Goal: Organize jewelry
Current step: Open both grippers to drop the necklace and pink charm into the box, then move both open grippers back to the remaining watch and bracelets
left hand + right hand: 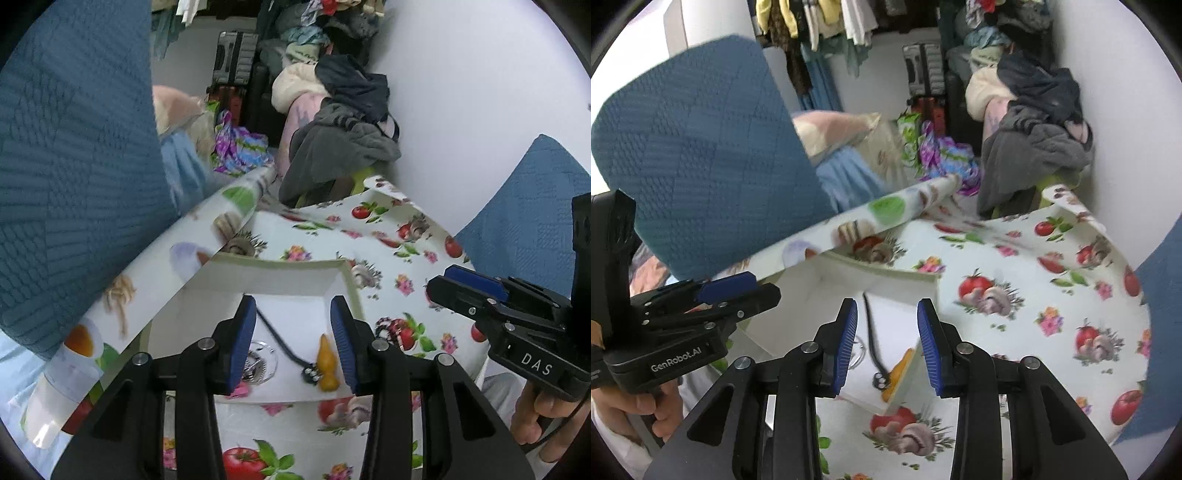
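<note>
Right gripper point(887, 345) is hanging over a shallow white box point(827, 280) with its blue pads apart and nothing between them touching. The box is sitting on a tablecloth point(1015, 295) printed with tomatoes and mushrooms. Inside, a black cord point(871, 332) is lying next to an orange piece point(899, 365) by the near wall. The left gripper point(727, 291) is poking in from the left edge, a hand point(635, 406) gripping its handle. A blue cushion point(701, 155) is leaning behind it.
</note>
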Demonstrator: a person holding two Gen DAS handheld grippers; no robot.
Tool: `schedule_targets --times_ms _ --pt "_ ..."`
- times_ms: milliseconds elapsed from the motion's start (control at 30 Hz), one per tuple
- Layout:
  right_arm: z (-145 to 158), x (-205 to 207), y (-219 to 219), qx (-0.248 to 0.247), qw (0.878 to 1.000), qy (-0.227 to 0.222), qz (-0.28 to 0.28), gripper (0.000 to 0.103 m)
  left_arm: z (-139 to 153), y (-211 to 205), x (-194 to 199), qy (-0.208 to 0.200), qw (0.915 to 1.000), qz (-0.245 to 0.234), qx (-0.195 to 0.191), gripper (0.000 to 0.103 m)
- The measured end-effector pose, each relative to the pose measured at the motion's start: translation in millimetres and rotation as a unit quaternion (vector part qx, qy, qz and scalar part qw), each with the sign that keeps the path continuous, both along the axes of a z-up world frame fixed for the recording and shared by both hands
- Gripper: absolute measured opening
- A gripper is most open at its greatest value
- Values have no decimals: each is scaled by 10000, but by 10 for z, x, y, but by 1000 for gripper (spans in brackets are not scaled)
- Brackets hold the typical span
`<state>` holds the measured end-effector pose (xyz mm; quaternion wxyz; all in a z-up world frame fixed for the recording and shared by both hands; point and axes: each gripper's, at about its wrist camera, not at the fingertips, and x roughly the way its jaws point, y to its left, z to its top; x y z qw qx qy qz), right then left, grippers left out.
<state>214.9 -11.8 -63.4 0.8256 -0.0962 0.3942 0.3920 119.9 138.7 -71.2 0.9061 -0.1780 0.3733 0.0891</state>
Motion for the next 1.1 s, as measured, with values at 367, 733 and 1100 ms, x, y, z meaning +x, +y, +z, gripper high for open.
schedule_targets --times_ms 367,733,1100 --pt "76 155 -598 109 9992 -109 -376 31 61 -391 159 -192 9998 -87 -16 43" --pt "-457 321 -1178 -104 9960 237 -852 31 -440 -879 476 224 9955 -676 -619 34" --pt "-1411 538 -1342 -425 9924 870 -760 21 -899 -1256 1136 1567 9724 -1531 -803 17"
